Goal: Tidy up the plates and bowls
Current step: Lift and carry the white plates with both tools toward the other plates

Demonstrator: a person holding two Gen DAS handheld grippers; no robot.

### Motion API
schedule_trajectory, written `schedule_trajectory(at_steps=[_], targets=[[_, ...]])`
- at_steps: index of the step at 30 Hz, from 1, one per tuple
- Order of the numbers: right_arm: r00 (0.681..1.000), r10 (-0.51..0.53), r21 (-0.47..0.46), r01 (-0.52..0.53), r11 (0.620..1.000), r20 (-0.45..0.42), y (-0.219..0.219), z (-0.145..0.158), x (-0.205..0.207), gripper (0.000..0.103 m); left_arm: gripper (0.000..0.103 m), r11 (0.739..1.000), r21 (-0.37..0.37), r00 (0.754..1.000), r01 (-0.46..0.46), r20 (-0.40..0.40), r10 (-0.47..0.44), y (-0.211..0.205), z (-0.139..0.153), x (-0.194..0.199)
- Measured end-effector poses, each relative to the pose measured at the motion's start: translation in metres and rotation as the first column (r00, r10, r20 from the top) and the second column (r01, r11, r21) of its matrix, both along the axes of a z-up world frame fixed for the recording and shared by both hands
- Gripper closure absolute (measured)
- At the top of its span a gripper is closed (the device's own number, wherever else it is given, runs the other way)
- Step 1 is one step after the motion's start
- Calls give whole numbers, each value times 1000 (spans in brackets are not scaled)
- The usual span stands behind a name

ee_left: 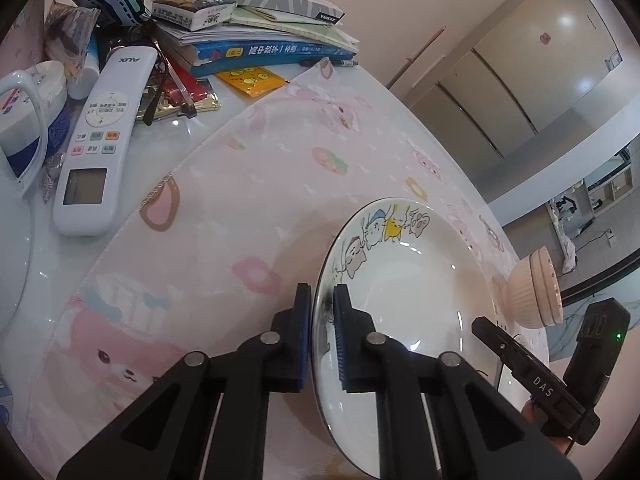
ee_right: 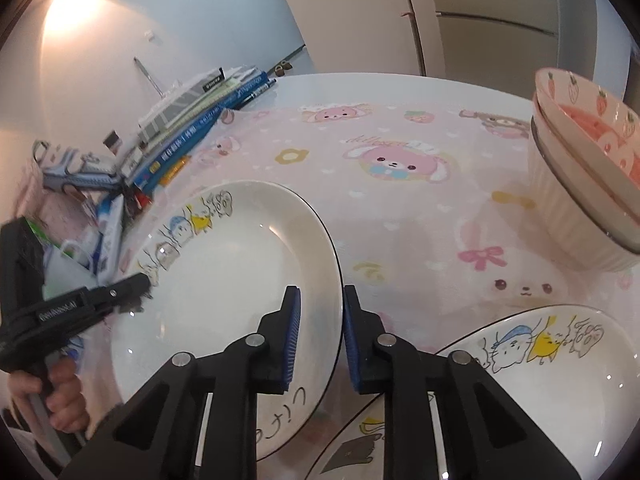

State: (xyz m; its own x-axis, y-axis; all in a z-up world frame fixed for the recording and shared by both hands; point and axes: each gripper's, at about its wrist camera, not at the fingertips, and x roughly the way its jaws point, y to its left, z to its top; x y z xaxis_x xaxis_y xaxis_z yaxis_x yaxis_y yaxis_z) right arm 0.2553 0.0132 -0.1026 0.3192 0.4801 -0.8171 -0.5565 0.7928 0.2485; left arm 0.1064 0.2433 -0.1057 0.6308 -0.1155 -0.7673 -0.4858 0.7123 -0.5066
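Note:
A white deep plate (ee_left: 404, 300) with cartoon drawings lies on the pink tablecloth (ee_left: 240, 208). My left gripper (ee_left: 323, 294) is shut on its left rim, one pad outside and one inside. My right gripper (ee_right: 322, 294) grips the same plate (ee_right: 232, 272) at its right rim. The right gripper's finger (ee_left: 496, 334) also shows across the plate, and the left gripper's finger (ee_right: 128, 286) shows at the plate's far side, with a hand (ee_right: 64, 392) on its handle. A second cartoon plate (ee_right: 540, 364) lies at the lower right. Stacked strawberry bowls (ee_right: 580, 168) stand at the right.
At the table's left are a white remote control (ee_left: 96, 152), a pile of books (ee_left: 260, 40), a mug (ee_left: 24, 128) and small packets. The ribbed bowl stack (ee_left: 532, 292) stands just beyond the plate. A fridge (ee_left: 540, 80) stands past the table's edge.

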Motion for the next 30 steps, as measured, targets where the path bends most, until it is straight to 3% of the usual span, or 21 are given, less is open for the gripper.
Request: schedule_trajectory(at_steps=[3,9,17,30], targets=[[999,0,-64,2,998,36,5,1,-6,85,94,1000,20,1000,16,-2,-16,-1,1,1],[1000,-21,-5,21,1000,3,-4,1,-2,88,93,999,28,1000,24,-4,-24,-2,0,2],[999,-41,-14,40,999,-35,-5,6,-7,88,93,998,58,999,30,-20,-29,-4,6,-2],[996,-91,11,91,996,18,-25,49,-24,88,93,983,175,998,46,26,-51,-36,46,-17]])
